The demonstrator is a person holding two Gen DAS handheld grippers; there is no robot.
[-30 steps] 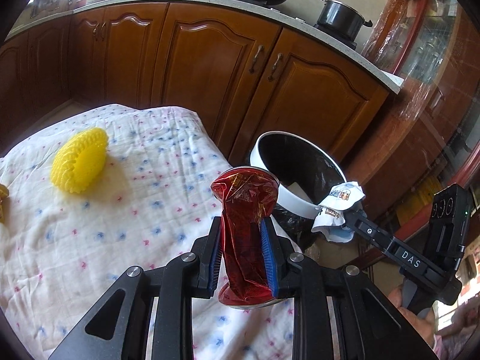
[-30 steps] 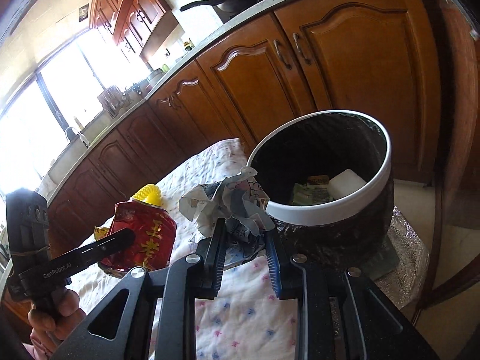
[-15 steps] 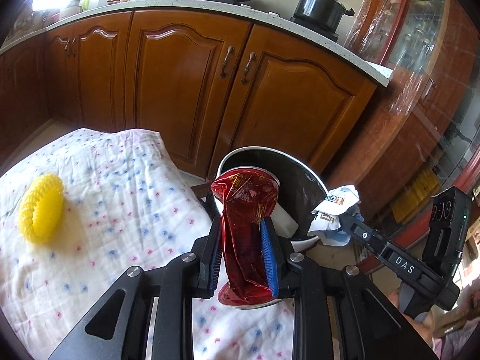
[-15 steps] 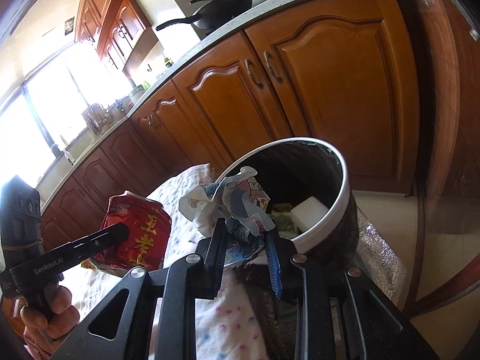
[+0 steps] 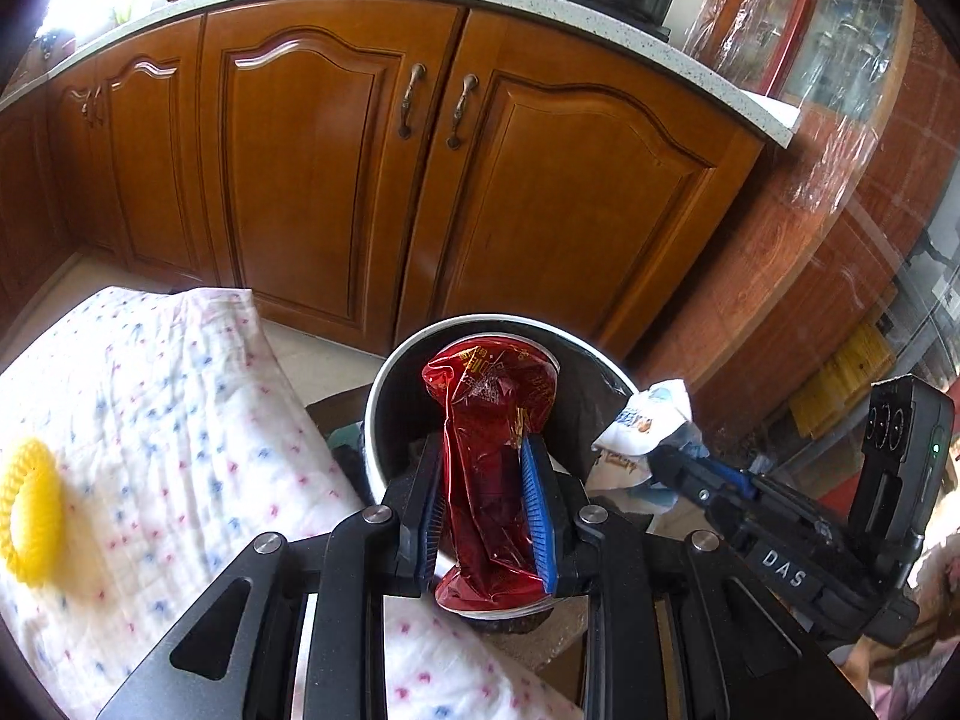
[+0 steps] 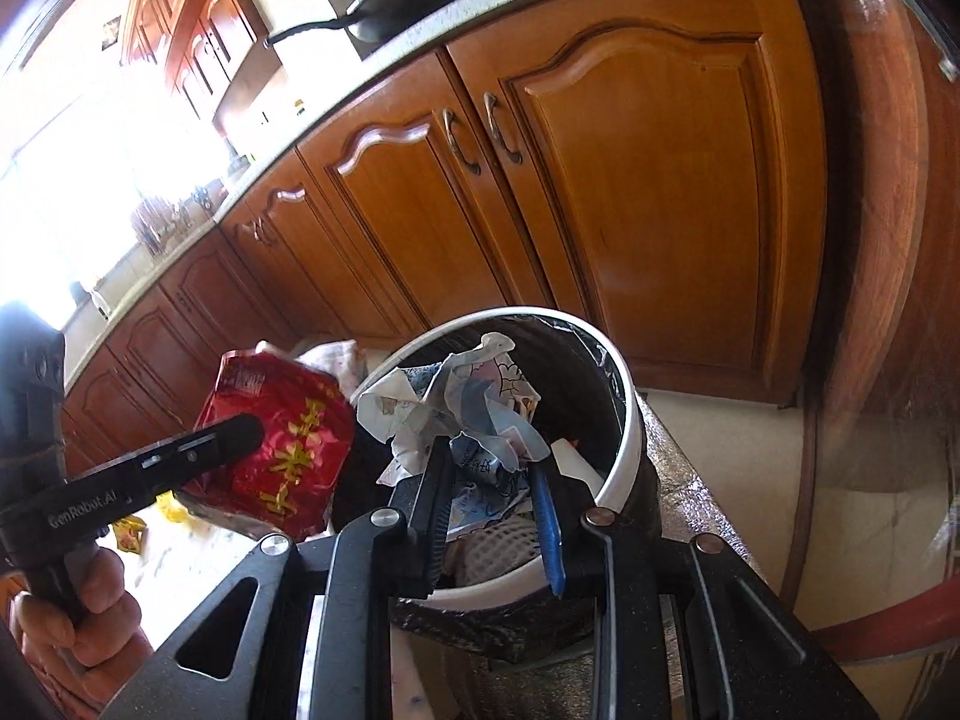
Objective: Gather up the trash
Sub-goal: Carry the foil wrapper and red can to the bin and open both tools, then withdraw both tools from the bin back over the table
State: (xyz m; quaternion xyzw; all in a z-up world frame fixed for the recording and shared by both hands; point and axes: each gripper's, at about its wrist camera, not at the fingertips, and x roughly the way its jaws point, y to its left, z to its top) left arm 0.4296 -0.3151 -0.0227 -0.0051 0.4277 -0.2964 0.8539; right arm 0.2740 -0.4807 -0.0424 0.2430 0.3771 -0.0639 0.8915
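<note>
My left gripper (image 5: 483,450) is shut on a crushed red foil cup (image 5: 489,432) and holds it over the near rim of the white trash bin (image 5: 384,384) with a black liner. The cup also shows in the right wrist view (image 6: 282,438), left of the bin (image 6: 624,420). My right gripper (image 6: 492,462) is shut on a crumpled white and blue paper wrapper (image 6: 462,396) and holds it above the bin's open mouth. The wrapper also shows in the left wrist view (image 5: 645,426) at the bin's right rim. Some trash lies inside the bin.
A yellow foam net (image 5: 27,516) lies on the white patterned cloth (image 5: 150,420) at the left. Small yellow scraps (image 6: 129,531) lie on the cloth too. Wooden cabinet doors (image 5: 372,192) stand behind the bin. A foil-covered surface (image 6: 690,492) sits under the bin.
Both grippers have moved towards the bin with their loads. The red cup and the paper wrapper now hang over the bin's mouth.
</note>
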